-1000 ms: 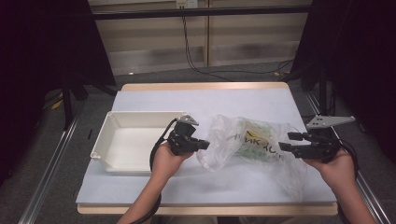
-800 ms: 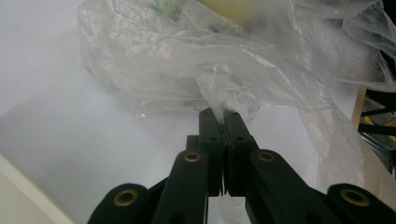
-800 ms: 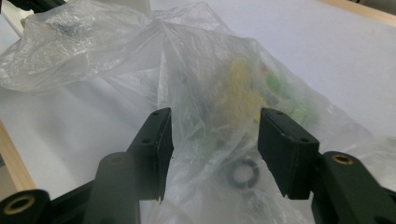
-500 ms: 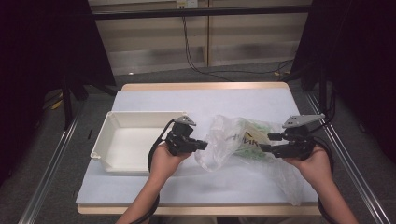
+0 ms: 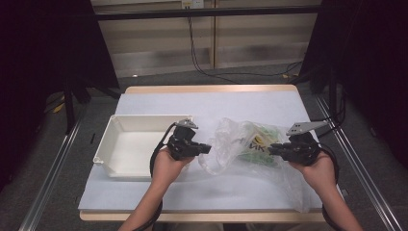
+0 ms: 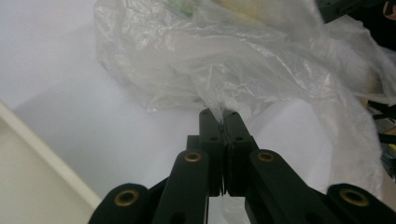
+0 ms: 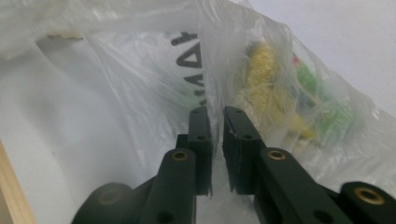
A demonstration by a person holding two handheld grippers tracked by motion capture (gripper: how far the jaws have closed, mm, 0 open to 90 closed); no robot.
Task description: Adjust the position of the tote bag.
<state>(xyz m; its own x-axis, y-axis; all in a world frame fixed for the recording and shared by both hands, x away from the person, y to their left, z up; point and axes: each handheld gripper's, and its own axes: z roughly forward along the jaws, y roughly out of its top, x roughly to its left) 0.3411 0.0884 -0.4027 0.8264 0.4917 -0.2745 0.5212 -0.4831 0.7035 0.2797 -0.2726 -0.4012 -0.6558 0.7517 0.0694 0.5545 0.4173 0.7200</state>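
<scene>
While both jaws pinch bag (image 5: pixel 240 144) edges; bare tabletop (image 5: pixel 231 103) beyond

Black jaws, brass rivets, grey plates, cables.

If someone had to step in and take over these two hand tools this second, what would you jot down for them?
Left gripper: shut on the clear plastic bag, pinching a fold at its left edge.
Right gripper: jaws have just been closing on the bag's film at its right side; a narrow gap remains between them.
Bag lies mid-table with yellow and green items inside. The white tray sits to its left, nothing in it.
Done: both sides gripped. Left: probably open the bag and get the contents out.
</scene>
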